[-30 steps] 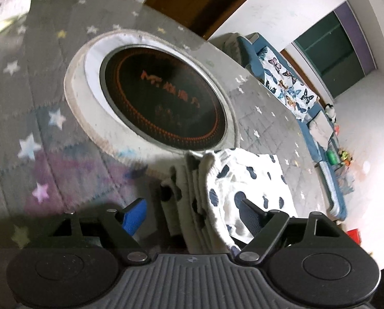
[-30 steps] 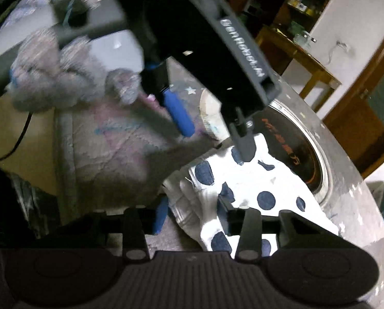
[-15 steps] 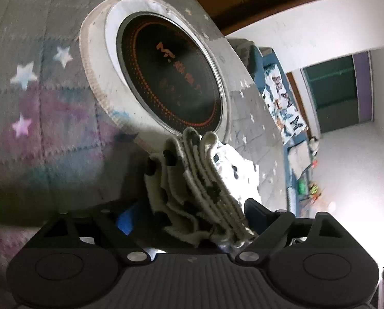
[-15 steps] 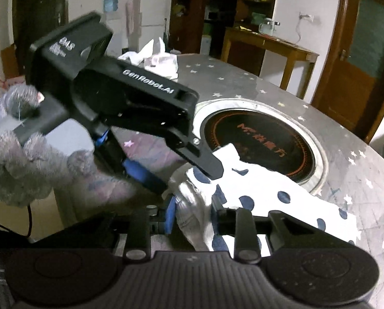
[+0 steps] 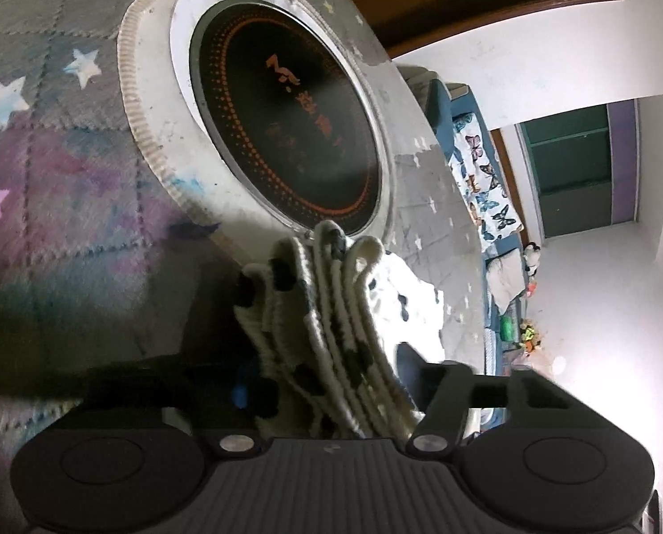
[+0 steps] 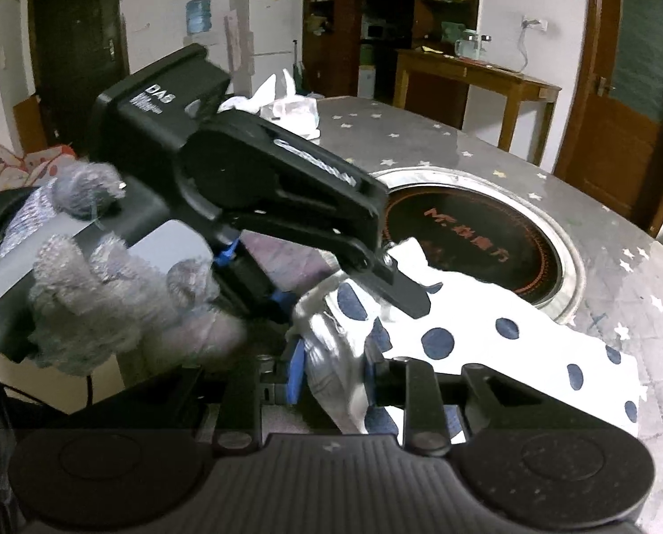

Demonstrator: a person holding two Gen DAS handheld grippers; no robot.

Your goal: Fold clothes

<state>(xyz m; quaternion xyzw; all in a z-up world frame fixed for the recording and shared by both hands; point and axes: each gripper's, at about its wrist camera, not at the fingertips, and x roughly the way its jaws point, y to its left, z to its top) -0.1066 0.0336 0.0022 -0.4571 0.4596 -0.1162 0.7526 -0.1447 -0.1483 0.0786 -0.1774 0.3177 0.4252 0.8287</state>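
A white garment with dark blue dots [image 6: 505, 338] lies on the grey star-patterned table cover, partly over the round cooktop. My left gripper [image 5: 327, 378] is shut on a bunched, ribbed edge of the garment [image 5: 331, 311], several layers thick. My right gripper [image 6: 331, 374] is shut on a gathered corner of the same garment [image 6: 327, 356] right beside it. In the right wrist view the left gripper [image 6: 353, 293], held by a grey-gloved hand [image 6: 109, 285], crosses just above my right fingers.
A round black cooktop [image 5: 282, 124] in a pale ring is set in the table [image 6: 643, 302]. A white bag and crumpled cloth [image 6: 287, 107] sit at the table's far side. A wooden desk [image 6: 469, 80], doors and a sofa [image 5: 487, 187] surround the table.
Both grippers have risen with the garment's edge; the left one shut on the bunched layers. The garment's near end lifted off the table.
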